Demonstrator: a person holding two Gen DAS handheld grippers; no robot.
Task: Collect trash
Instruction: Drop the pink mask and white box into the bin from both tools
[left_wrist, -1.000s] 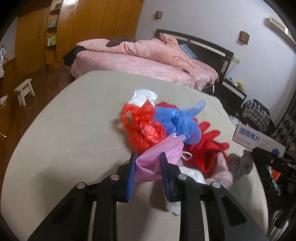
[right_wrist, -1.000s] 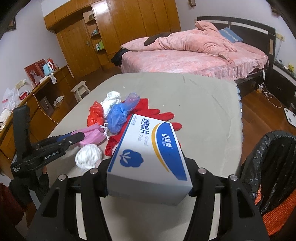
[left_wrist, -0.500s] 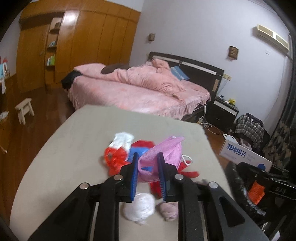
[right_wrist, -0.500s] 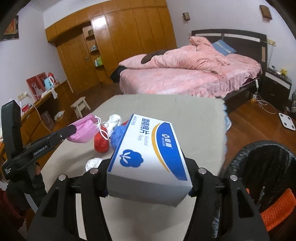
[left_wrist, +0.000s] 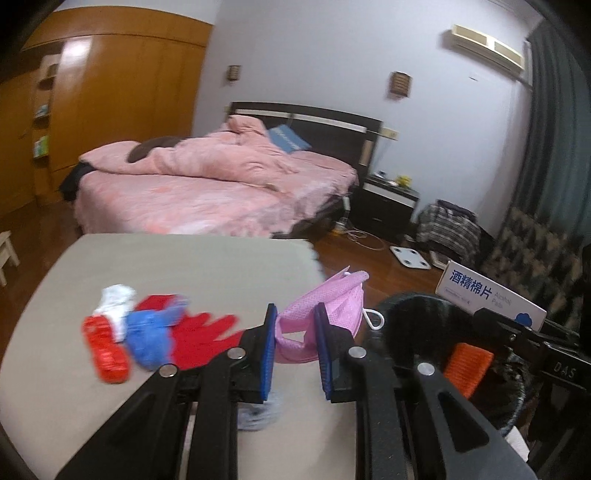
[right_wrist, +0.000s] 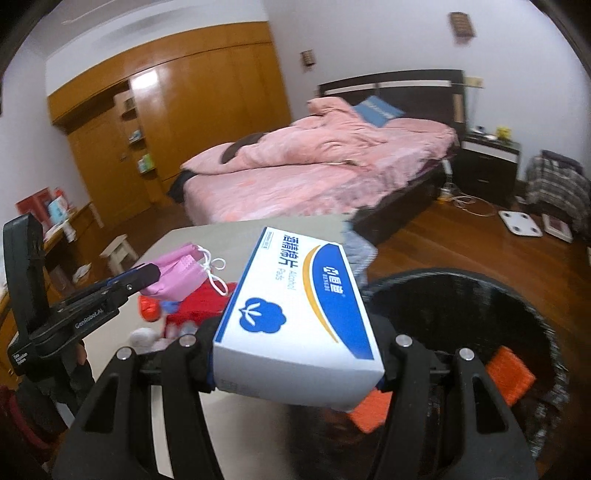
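I have both loads in the air now. My left tongs (left_wrist: 295, 347) are clamped on the crumpled pink face mask with white ear loops (left_wrist: 325, 310), which has come up off the pale grey counter (left_wrist: 184, 266) over the last second and now hangs at centre frame, past the counter's right edge and close to the rim of the black-lined trash bin (left_wrist: 413, 325). My right tongs (right_wrist: 295, 365) are clamped on the white and blue cardboard box of alcohol pads (right_wrist: 299, 314), and that box has swung from above the counter to above the open bin, which fills the lower right of the right wrist view with orange scraps (right_wrist: 509, 373) already inside. To my mind the carry is nearly finished, and the box looks ready for release first, with the mask close behind. The rest of the trash stays on the counter at the left of the left wrist view: a red plastic bag (left_wrist: 107, 354), a blue plastic bag (left_wrist: 147, 339), a white wad (left_wrist: 114, 299) and a red rubber glove (left_wrist: 203, 332), so more trips remain.
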